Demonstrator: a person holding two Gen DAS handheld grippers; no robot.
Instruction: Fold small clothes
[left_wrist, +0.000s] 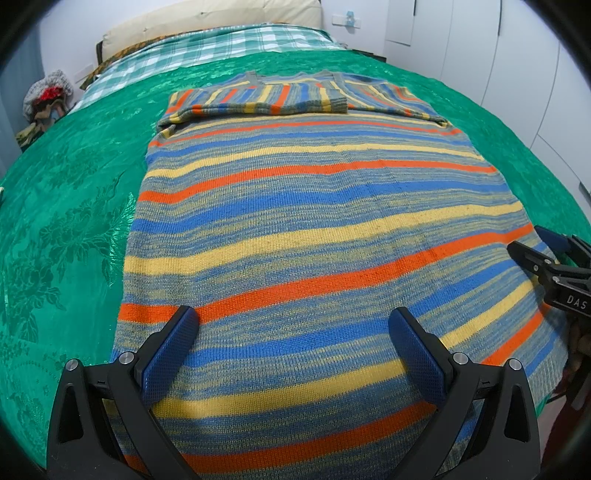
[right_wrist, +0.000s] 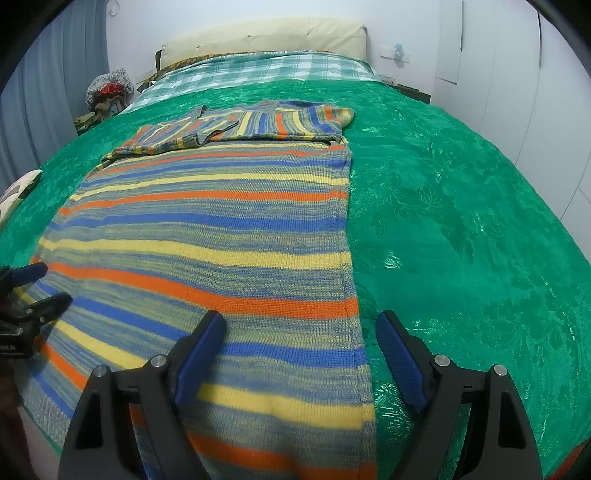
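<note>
A striped knit sweater (left_wrist: 314, 206) in blue, yellow, orange and grey lies flat on the green bedspread (left_wrist: 74, 229), both sleeves folded across its chest at the far end. My left gripper (left_wrist: 293, 319) hovers open over the sweater's lower left part, nothing between its blue pads. My right gripper (right_wrist: 301, 325) stands open above the sweater (right_wrist: 221, 236), straddling its right side edge near the hem, pads apart from the cloth. Each gripper shows in the other's view: the right gripper (left_wrist: 546, 258) at the sweater's right edge, the left gripper (right_wrist: 33, 291) at its left edge.
The green bedspread (right_wrist: 461, 221) stretches wide to the right of the sweater. A checked sheet (right_wrist: 258, 70) and a cream headboard (right_wrist: 258, 37) lie beyond. A pile of clothes (left_wrist: 48, 96) sits at the far left, and white wardrobe doors (left_wrist: 517, 66) line the right.
</note>
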